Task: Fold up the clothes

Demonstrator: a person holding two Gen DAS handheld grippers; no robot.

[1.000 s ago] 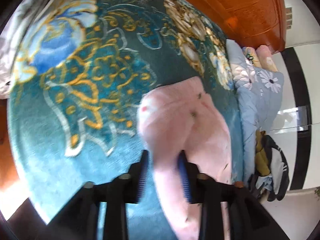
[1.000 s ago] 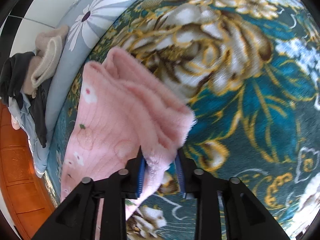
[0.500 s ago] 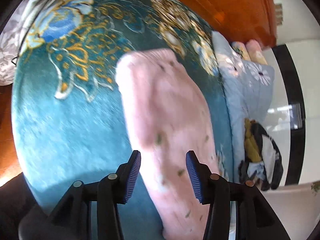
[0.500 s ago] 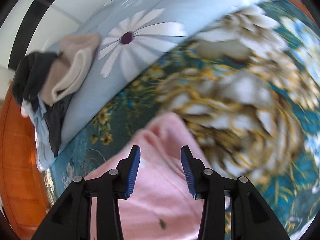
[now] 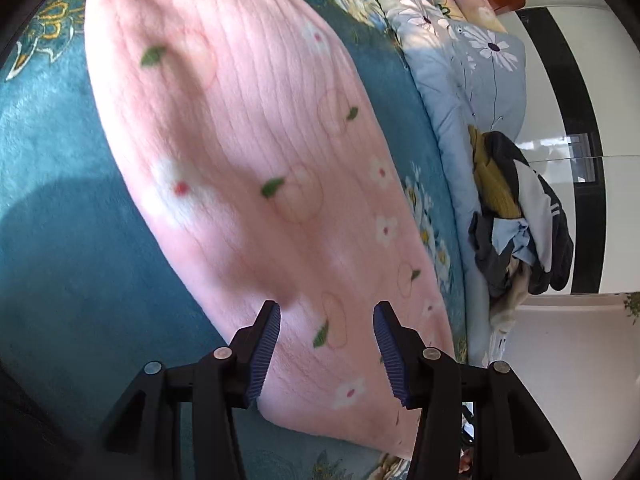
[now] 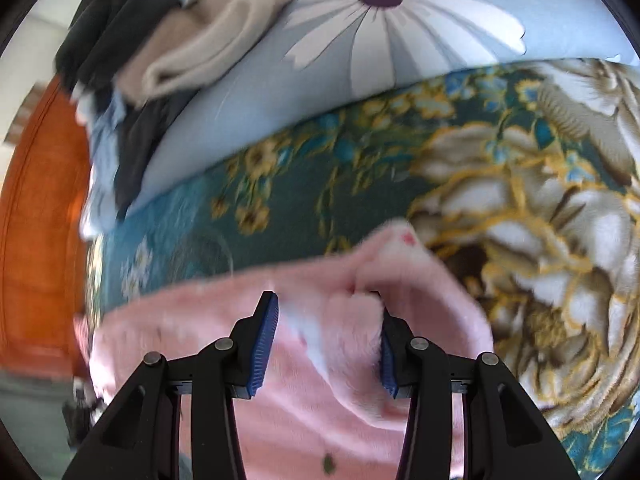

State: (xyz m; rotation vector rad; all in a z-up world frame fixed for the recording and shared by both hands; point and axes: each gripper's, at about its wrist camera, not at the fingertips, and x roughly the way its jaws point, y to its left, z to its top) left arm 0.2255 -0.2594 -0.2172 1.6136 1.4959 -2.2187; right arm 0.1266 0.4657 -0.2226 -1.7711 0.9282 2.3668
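Pink fleece garment [image 5: 248,168] printed with small white flowers and green leaves: lies spread along a teal plush bed blanket [image 5: 60,240] patterned with gold and white flowers. Left tool [image 5: 326,344]: black frame, blue ribbed pads, jaws apart, hovering above the garment's near end; the fabric shows between the pads but neither pad presses on it. Right tool [image 6: 326,340]: jaws opening, a bunched fold of the same pink garment [image 6: 344,320] standing between them; the fold lies against the right-hand pad and clear of the left-hand one, so nothing is clamped. Pale blue quilt with white daisy print [image 6: 400,20]: borders the teal blanket on the far side. Heap of loose clothes, beige, black and light blue [image 6: 168,48]: rests on that quilt. Orange-brown wooden panel [image 6: 40,220]: beyond the bed's edge.
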